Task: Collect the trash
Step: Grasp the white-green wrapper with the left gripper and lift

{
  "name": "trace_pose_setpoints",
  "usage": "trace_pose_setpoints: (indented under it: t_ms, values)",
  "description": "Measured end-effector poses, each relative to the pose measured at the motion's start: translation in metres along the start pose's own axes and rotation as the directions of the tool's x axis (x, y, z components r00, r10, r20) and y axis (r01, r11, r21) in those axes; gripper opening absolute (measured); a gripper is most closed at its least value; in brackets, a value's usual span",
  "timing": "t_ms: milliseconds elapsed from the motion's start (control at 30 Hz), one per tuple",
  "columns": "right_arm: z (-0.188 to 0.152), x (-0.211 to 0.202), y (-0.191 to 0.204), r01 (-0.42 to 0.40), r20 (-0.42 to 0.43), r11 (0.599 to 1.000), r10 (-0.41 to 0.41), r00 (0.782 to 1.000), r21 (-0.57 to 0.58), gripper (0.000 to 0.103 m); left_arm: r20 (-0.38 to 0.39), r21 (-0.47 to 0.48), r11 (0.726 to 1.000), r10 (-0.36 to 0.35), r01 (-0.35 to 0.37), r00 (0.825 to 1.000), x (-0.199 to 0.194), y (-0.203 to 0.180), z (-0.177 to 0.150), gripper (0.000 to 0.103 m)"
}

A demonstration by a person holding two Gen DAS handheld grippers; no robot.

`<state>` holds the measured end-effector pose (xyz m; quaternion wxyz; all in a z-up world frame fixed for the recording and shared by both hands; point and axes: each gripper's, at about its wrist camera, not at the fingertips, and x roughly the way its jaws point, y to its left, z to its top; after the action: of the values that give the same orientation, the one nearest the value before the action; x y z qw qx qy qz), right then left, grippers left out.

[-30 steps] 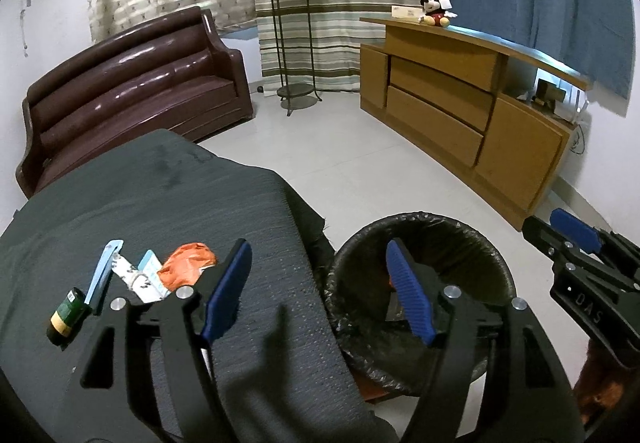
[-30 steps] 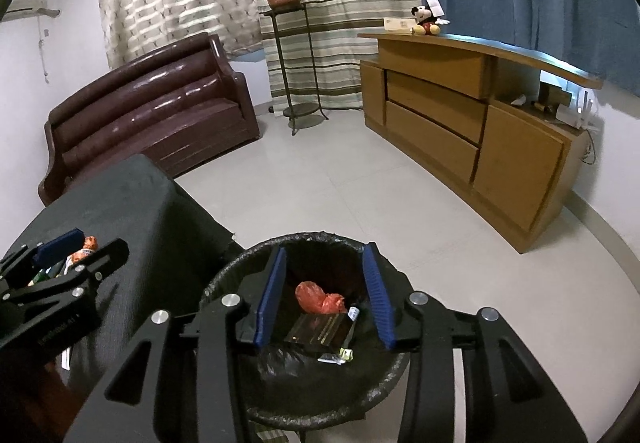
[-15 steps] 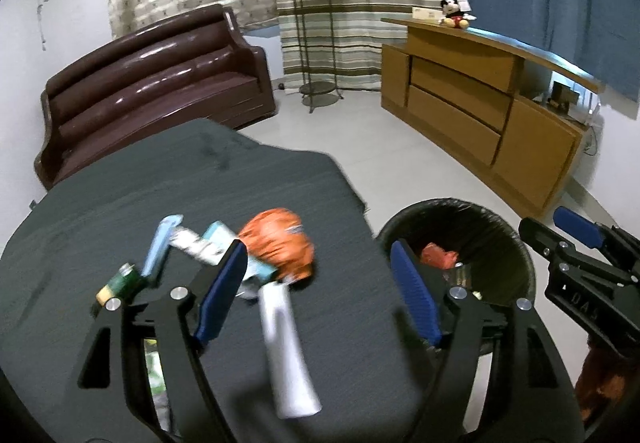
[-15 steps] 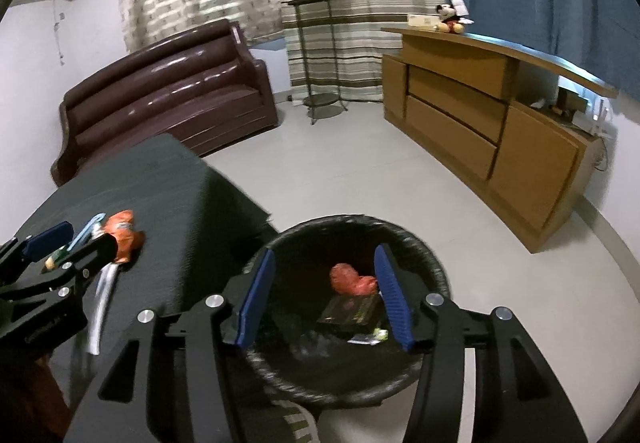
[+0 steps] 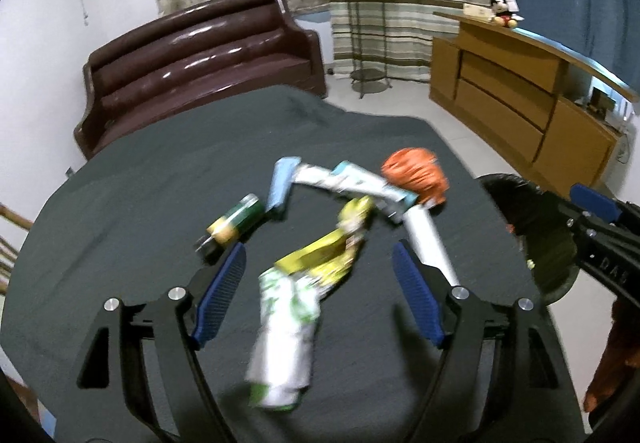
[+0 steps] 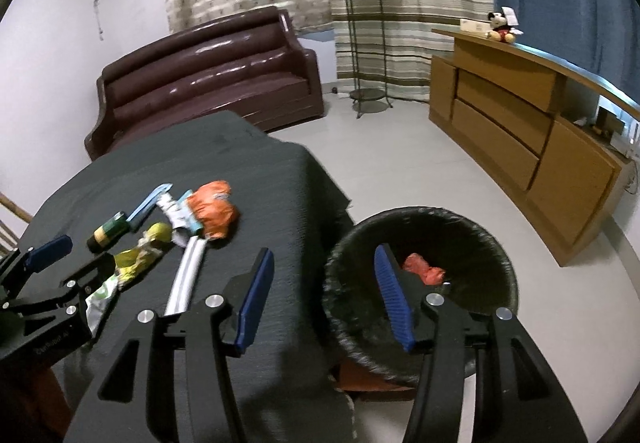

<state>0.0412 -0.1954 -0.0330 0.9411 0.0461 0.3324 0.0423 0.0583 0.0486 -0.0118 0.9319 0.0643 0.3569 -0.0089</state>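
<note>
Trash lies on a dark cloth-covered table (image 5: 120, 211): an orange crumpled wrapper (image 5: 416, 175), a white tube (image 5: 428, 239), a blue strip (image 5: 282, 183), a small green-yellow bottle (image 5: 236, 221) and a yellow-green packet (image 5: 312, 263). My left gripper (image 5: 320, 283) hangs open just above the packet, whose white-green end lies between the fingers untouched. In the right wrist view the black lined bin (image 6: 352, 307) stands beside the table with a red wrapper (image 6: 424, 269) inside. My right gripper (image 6: 324, 295) is open and empty, straddling the table edge and the bin rim.
A brown leather sofa (image 6: 208, 71) stands behind the table. A wooden cabinet (image 6: 520, 131) runs along the right wall, with a soft toy (image 6: 500, 27) on top. A plant stand (image 6: 360, 43) is by the curtains. Pale tiled floor (image 6: 400, 171) lies between them.
Both grippers swung left, away from the bin and toward the table. The left one now sits over the trash pile. The right jaws widened.
</note>
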Motion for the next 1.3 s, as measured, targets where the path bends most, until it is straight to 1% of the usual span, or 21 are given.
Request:
trace_pose_setpoints:
  t_ms: [233,433,467,533,600,633,700,733,800,900,1000,1167,1233,1300]
  values:
    - [-0.006,0.005,0.027,-0.031,-0.027,0.999,0.03,0.999,-0.015,0.052,-0.058,-0.033,0.999,0.011,-0.013,0.998,0.005,0.027,-0.022,0.074]
    - [-0.009,0.006,0.046,-0.052,-0.04,0.998,0.051,0.998,-0.036,0.052,-0.103,-0.053,0.998,-0.025,0.02,0.994,0.011,0.038,-0.031,0.074]
    - [-0.009,0.006,0.048,-0.056,-0.043,0.998,0.054,0.998,-0.04,0.052,-0.108,-0.053,0.998,-0.033,0.027,0.994,0.012,0.039,-0.033,0.072]
    - [-0.009,0.007,0.052,-0.059,-0.047,0.997,0.057,0.997,-0.046,0.052,-0.122,-0.05,0.998,-0.055,0.049,0.991,0.014,0.04,-0.035,0.068]
    - [-0.011,0.008,0.058,-0.063,-0.052,0.997,0.061,0.997,-0.053,0.052,-0.134,-0.046,0.996,-0.076,0.071,0.988,0.016,0.04,-0.037,0.055]
    - [-0.011,0.008,0.06,-0.065,-0.054,0.996,0.062,0.997,-0.056,0.052,-0.138,-0.046,0.996,-0.088,0.082,0.987,0.017,0.041,-0.037,0.051]
    - [-0.01,0.009,0.065,-0.07,-0.06,0.995,0.066,0.996,-0.065,0.052,-0.144,-0.055,0.989,-0.141,0.134,0.98,0.018,0.043,-0.038,0.032]
    - [-0.01,0.009,0.067,-0.072,-0.062,0.995,0.068,0.996,-0.068,0.052,-0.141,-0.059,0.987,-0.154,0.147,0.978,0.019,0.042,-0.039,0.03]
    - [-0.011,0.009,0.072,-0.076,-0.066,0.994,0.071,0.995,-0.077,0.052,-0.14,-0.061,0.985,-0.166,0.159,0.976,0.018,0.043,-0.041,0.03]
    - [-0.012,0.011,0.079,-0.082,-0.075,0.992,0.075,0.994,-0.091,0.052,-0.13,-0.063,0.986,-0.162,0.155,0.978,0.014,0.048,-0.044,0.03]
    - [-0.012,0.014,0.085,-0.084,-0.086,0.991,0.075,0.993,-0.106,0.052,-0.123,-0.075,0.987,-0.147,0.139,0.981,0.011,0.057,-0.044,0.03]
    - [-0.012,0.024,0.093,-0.071,-0.12,0.989,0.056,0.991,-0.127,0.052,-0.104,-0.099,0.992,-0.091,0.08,0.99,0.012,0.078,-0.04,0.03]
    - [-0.012,0.028,0.096,-0.068,-0.133,0.989,0.051,0.99,-0.132,0.049,-0.102,-0.113,0.991,-0.077,0.065,0.992,0.013,0.086,-0.038,0.03]
    - [-0.012,0.031,0.097,-0.06,-0.153,0.988,0.038,0.988,-0.141,0.042,-0.101,-0.123,0.991,-0.066,0.053,0.993,0.015,0.093,-0.037,0.03]
